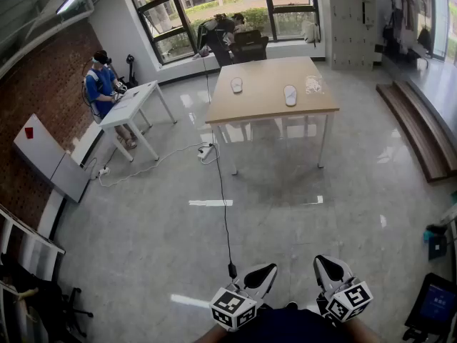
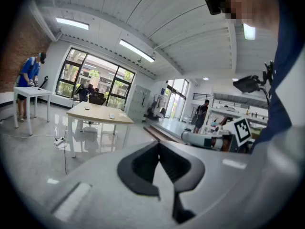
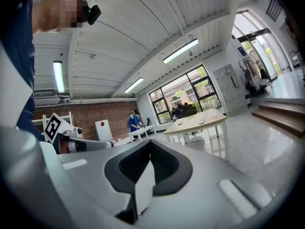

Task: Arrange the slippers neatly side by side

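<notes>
Two white slippers lie apart on the wooden table [image 1: 264, 102] far across the room: one [image 1: 236, 85] toward its left side, the other [image 1: 290, 95] toward its right. In the left gripper view they are tiny pale shapes [image 2: 111, 116] on the distant tabletop. Both grippers are held low near the person's body, far from the table. The left gripper [image 1: 261, 273] is shut with nothing in it, its dark jaws meeting [image 2: 158, 146]. The right gripper [image 1: 329, 268] is likewise shut and empty [image 3: 150, 145].
A crumpled clear bag [image 1: 313, 84] lies on the table's right part. A black cable [image 1: 223, 191] runs over the glossy floor from the table toward me. A person stands at a small white table [image 1: 136, 102] at left. Wooden steps [image 1: 421, 131] rise at right.
</notes>
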Demonstrator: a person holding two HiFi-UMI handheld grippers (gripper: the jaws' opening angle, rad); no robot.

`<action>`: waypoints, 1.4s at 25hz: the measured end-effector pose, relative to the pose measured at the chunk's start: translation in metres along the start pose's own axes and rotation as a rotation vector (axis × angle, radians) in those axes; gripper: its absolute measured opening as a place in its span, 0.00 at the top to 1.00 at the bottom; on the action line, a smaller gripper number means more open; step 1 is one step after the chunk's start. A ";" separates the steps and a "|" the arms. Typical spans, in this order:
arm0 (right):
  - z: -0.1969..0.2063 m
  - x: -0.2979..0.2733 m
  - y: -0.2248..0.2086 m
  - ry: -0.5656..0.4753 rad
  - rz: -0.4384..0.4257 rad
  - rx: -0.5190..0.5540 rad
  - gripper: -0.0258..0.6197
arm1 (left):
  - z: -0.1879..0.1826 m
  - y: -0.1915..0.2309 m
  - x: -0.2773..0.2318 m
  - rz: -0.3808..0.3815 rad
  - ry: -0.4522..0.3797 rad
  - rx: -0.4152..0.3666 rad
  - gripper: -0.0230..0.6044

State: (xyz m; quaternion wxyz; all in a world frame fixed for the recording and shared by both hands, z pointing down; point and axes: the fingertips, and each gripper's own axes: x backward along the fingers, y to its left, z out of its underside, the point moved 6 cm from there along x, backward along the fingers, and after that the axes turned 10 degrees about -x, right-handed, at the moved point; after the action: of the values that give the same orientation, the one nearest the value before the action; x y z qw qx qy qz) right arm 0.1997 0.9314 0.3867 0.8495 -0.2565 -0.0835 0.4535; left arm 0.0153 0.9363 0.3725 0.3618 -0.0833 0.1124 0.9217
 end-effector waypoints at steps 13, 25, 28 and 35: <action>-0.003 -0.035 -0.025 0.015 0.038 -0.017 0.94 | -0.005 0.037 -0.030 0.004 0.012 0.006 0.96; -0.019 -0.157 -0.015 0.010 0.112 0.011 0.94 | -0.028 0.164 -0.043 0.040 -0.023 0.024 0.96; -0.015 -0.187 -0.009 0.029 0.129 0.021 0.94 | -0.024 0.196 -0.042 0.047 -0.025 0.045 0.96; -0.006 -0.239 0.011 0.057 0.110 0.042 0.94 | -0.020 0.242 -0.044 0.084 -0.029 0.088 0.96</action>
State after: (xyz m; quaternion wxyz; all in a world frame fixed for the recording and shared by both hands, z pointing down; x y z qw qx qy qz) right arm 0.0566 0.7404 0.3976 0.8304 -0.2556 -0.0357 0.4938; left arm -0.1170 0.7295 0.3989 0.3276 -0.0489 0.1509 0.9314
